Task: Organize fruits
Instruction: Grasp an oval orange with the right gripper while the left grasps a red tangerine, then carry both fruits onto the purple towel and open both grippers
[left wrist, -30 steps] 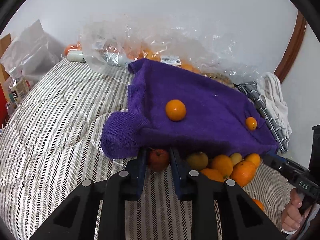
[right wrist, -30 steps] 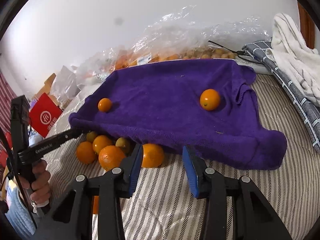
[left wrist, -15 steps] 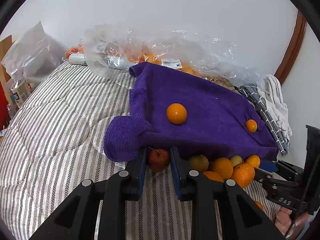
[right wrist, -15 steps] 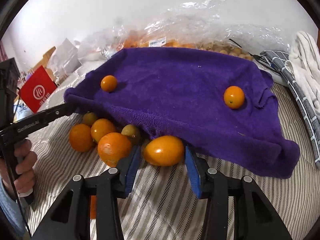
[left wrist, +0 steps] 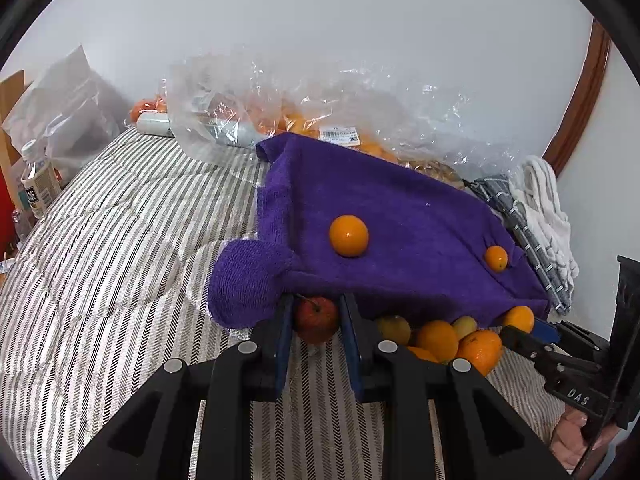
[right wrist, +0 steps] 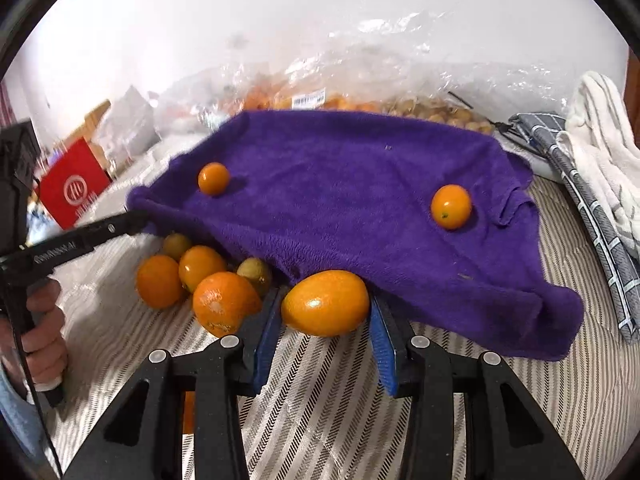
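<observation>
Closing right claw point(right wrist: 324, 316) now grips orange point(right wrist: 325, 303); left claw point(left wrist: 316, 320) pinches apple point(left wrist: 317, 318).

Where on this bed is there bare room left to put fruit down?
The purple towel is mostly bare between its two small oranges. The striped bedspread lies open left of the towel. It is crowded at the towel's near edge, around the fruit pile, and along the plastic bags behind.
</observation>
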